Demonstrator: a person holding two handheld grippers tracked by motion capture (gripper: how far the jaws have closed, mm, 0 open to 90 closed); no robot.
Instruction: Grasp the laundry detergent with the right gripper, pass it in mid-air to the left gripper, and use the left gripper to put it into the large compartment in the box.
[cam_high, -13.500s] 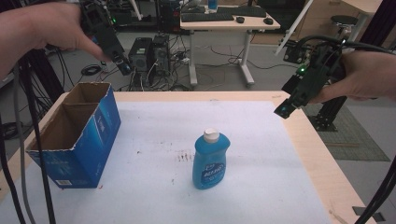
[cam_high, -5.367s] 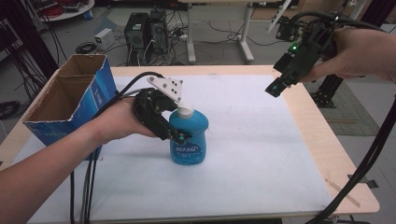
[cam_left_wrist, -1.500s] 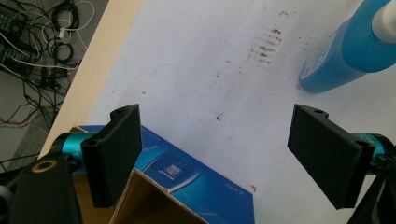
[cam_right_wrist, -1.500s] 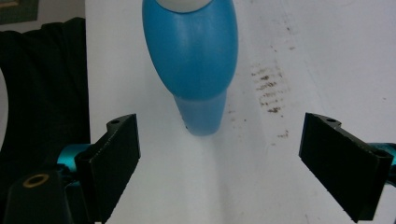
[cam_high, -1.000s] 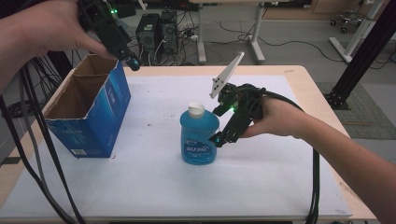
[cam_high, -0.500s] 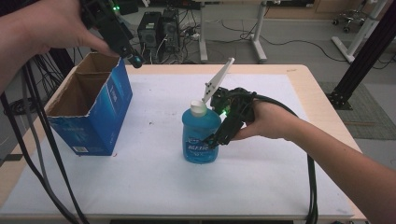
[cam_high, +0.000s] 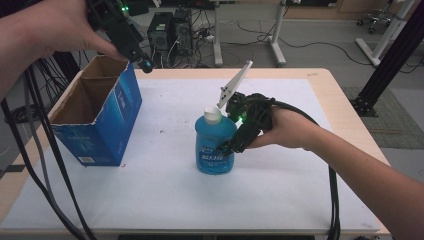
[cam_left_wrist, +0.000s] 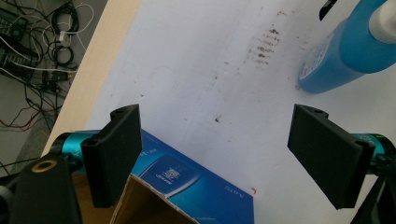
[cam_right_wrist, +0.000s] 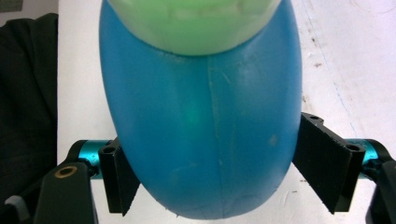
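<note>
A blue soap bottle (cam_high: 214, 147) with a white cap (cam_high: 212, 114) stands upright on the white table cover (cam_high: 165, 200). My right gripper (cam_high: 227, 148) reaches it from the right, low on its body. Its jaws have just been closing, and in the right gripper view both pads (cam_right_wrist: 327, 158) lie against the bottle's (cam_right_wrist: 201, 121) sides. My left gripper (cam_high: 142, 60) hangs open high over the far corner of the blue cardboard box (cam_high: 107, 125). In the left gripper view its jaws (cam_left_wrist: 215, 158) stand wide with nothing between them, above the box (cam_left_wrist: 187, 182), and the bottle (cam_left_wrist: 343, 51) is at the upper right.
The box is open at the top and stands at the table's left side. Cables trail from both grippers: down the left edge, and along the person's right forearm (cam_high: 360, 170). Desks, computers and floor cables (cam_high: 200, 30) lie beyond the table's far edge.
The right gripper has slid a little left onto the bottle and its jaws have narrowed around it. The bottle still stands in the same spot. The left gripper has kept still.
</note>
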